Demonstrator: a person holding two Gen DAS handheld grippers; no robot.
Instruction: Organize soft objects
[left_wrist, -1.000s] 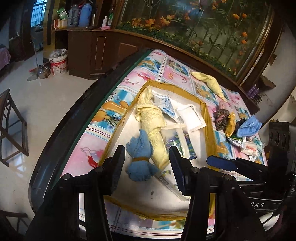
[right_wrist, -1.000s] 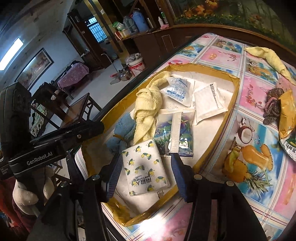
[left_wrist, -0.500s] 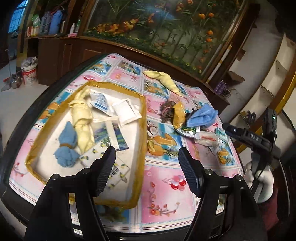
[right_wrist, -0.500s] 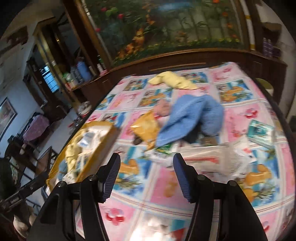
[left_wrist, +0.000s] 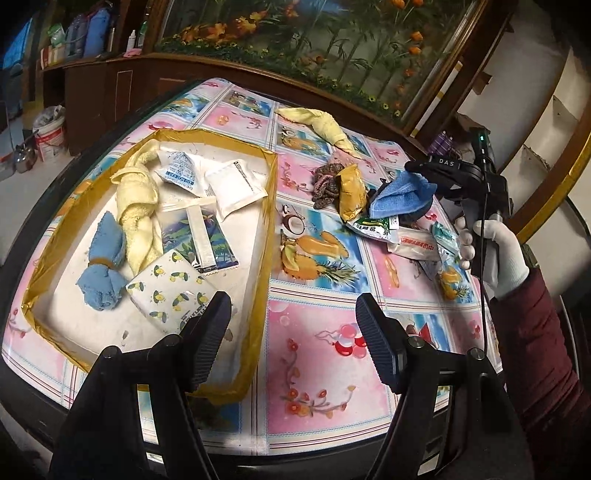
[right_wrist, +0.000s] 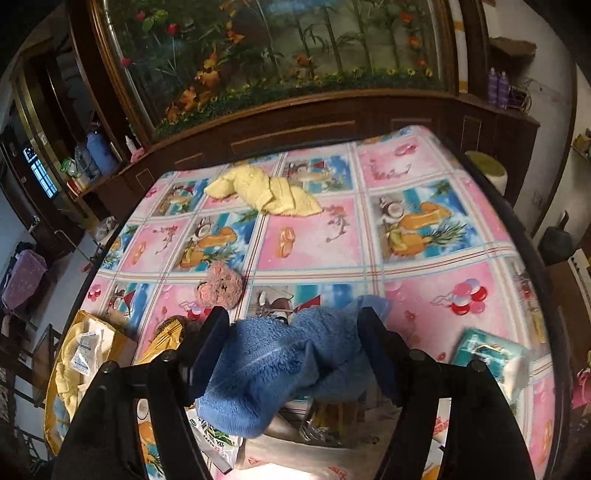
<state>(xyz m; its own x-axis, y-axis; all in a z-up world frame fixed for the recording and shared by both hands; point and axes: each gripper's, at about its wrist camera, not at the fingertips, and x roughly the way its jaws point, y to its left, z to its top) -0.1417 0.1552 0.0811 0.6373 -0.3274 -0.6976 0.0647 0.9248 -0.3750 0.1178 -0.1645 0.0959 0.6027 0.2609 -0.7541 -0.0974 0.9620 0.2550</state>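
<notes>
A white tray with a yellow taped rim (left_wrist: 271, 221) holds a twisted yellow towel (left_wrist: 138, 206), a tied blue cloth (left_wrist: 101, 280), a lemon-print tissue pack (left_wrist: 166, 291) and flat packets. My left gripper (left_wrist: 293, 325) hangs open and empty over the tablecloth, just right of the tray's near corner. My right gripper (right_wrist: 293, 326) is over the heap at the right, its jaws opening around a loose blue towel (right_wrist: 280, 369) that lies between the fingers. A second yellow towel (right_wrist: 266, 192) lies at the far side of the table.
Around the blue towel lie a pink knitted piece (right_wrist: 221, 286), a dark scrunchie (left_wrist: 327, 181), a yellow pouch (left_wrist: 352, 190), several sachets (left_wrist: 413, 243) and a teal tissue pack (right_wrist: 487, 350). A gloved hand (left_wrist: 495, 251) holds the right gripper. Dark wooden cabinets ring the table.
Both grippers left the tray and swung right. The left one now hangs over the tablecloth with wider jaws. The right one has reached the blue towel in the heap, its jaws wider.
</notes>
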